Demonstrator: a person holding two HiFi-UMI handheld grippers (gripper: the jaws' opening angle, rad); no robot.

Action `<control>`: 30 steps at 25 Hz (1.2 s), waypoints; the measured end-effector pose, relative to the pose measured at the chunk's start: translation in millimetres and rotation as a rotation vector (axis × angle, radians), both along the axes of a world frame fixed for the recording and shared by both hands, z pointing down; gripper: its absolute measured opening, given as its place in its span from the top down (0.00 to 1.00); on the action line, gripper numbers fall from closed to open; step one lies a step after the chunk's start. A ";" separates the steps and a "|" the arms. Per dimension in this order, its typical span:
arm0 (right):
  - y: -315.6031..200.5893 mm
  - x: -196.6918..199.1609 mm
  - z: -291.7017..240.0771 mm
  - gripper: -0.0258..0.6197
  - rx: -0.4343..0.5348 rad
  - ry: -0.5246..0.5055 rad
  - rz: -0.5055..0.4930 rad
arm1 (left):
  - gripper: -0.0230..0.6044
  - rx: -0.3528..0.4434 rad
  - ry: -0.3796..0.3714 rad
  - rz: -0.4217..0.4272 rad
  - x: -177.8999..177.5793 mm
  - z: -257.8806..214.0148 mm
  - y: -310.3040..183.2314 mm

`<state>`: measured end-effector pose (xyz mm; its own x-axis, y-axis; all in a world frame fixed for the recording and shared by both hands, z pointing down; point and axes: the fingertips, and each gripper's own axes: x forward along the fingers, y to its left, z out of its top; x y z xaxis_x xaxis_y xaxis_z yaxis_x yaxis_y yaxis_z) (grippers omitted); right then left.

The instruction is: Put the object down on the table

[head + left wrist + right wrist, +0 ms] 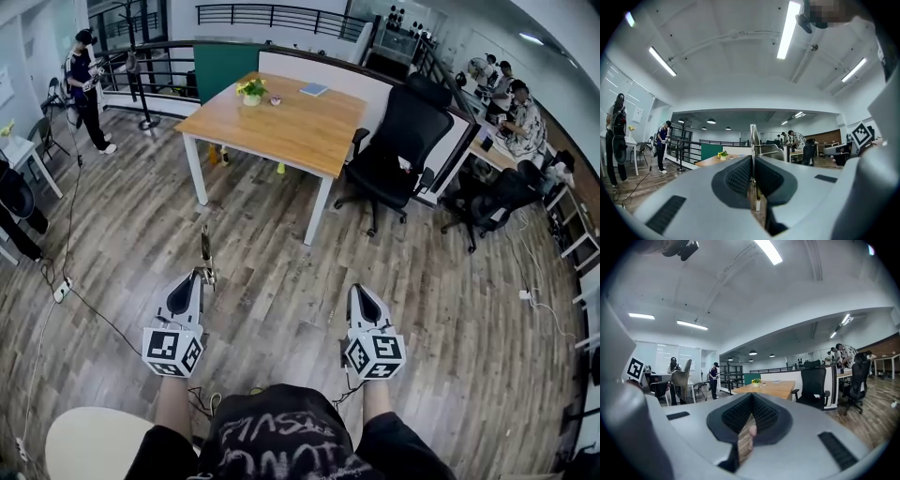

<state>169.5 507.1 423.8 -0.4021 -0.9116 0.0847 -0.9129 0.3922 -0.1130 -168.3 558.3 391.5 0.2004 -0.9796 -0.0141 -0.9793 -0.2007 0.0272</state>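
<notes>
While the object [205, 246] is clamped in the left hand-held gripper [200, 275], the step in hand reads as the carry, not yet the set-down. The pads are pressed narrow on it. In the left gripper view it shows as a thin flat strip [753, 136] standing up past the tips; what kind of thing it is I cannot tell.

The right hand-held gripper [359, 289] has its jaws together at the tips with nothing held between them.

Both grippers point level over the wooden floor [281, 281], well apart from the counter [291, 127] ahead.

On the counter, a plant pot [251, 91] sits toward the far-left corner and a blue book [314, 89] lies near the far edge. The near half is bare. An office chair [398, 141] stands at the right edge.

Judgement on the next move:
- close the gap to the near-left corner or the near edge
- lower the strip flat onto the bare wood, clear of pot and book
- only then part the left jaws

Risk: a thin strip could tip or slide if let go while upright.
</notes>
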 end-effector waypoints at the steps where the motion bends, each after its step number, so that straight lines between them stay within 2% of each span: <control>1: 0.9 -3.7 2.1 0.95 -0.002 0.001 0.003 | 0.94 0.002 0.002 0.003 -2.8 1.6 1.6; 9: 1.5 -29.9 8.0 0.95 -0.002 0.011 -0.017 | 0.94 -0.010 0.018 0.007 -16.3 14.2 12.5; 14: -15.6 -30.5 16.5 0.95 -0.015 0.009 -0.006 | 0.94 -0.036 0.030 0.010 -19.0 25.6 -4.5; 21: -68.6 -23.9 26.7 0.95 -0.031 -0.014 0.003 | 0.94 -0.055 0.019 0.007 -15.4 31.4 -54.5; 30: -165.6 -21.8 30.9 0.95 -0.036 -0.040 -0.018 | 0.94 -0.065 -0.002 -0.004 -8.9 34.4 -146.5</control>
